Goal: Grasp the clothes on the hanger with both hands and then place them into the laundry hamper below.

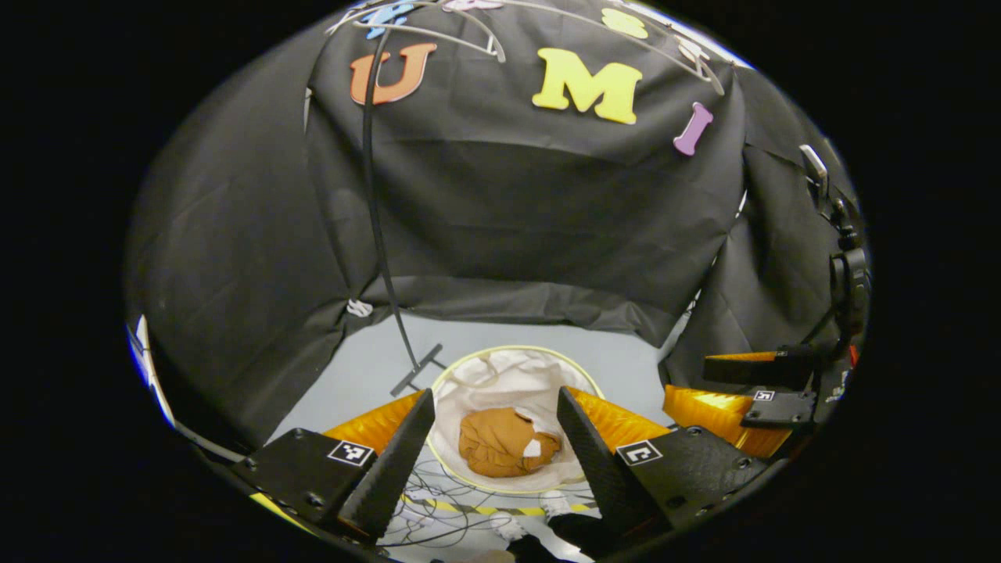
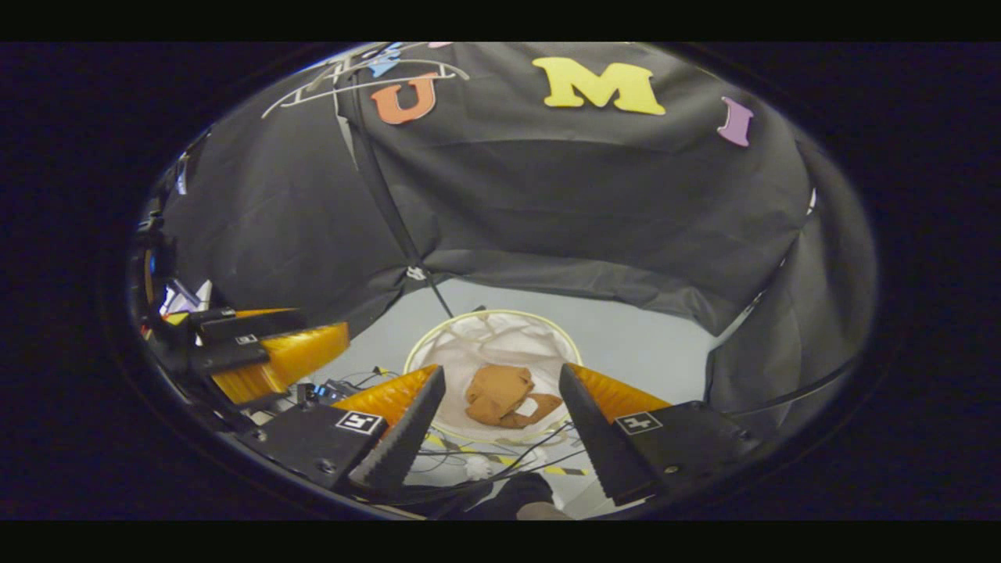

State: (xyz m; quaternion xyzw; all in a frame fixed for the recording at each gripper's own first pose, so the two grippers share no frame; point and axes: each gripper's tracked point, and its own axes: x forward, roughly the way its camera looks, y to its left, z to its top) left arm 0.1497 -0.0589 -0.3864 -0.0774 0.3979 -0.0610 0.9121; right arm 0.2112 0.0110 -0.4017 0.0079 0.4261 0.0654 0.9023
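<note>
A round laundry hamper [image 1: 500, 375] with a pale rim and white lining is seen on the grey floor [image 1: 375, 360], below both grippers. Inside it a brown garment [image 1: 504, 442] lies bunched up on the lining, with a small white tag [image 1: 532, 448] showing on its near side. In the right gripper view the same hamper [image 2: 493, 332] and garment [image 2: 500, 395] are recorded, the garment lying toward the near half of the hamper.

The left gripper [image 1: 494, 446] is held above the hamper with its jaws spread wide and nothing between them. The right gripper [image 2: 500, 426] is likewise spread wide and empty, apart from the garment.

In the left gripper view the right gripper [image 1: 762, 391] is seen farther off at the right edge, beside a dark mount or handle; its jaws appear parted there, though the edge distortion makes this uncertain. In the right gripper view the left gripper [image 2: 258, 352] is seen at the left edge.

A thin black pole [image 1: 375, 203] rises from a small cross-shaped foot just behind the hamper, and bare wire hangers [image 1: 438, 31] are seen at its top. A tangle of cables [image 2: 485, 453] and a strip of yellow-black tape [image 1: 485, 508] lie on the floor in front of the hamper.
</note>
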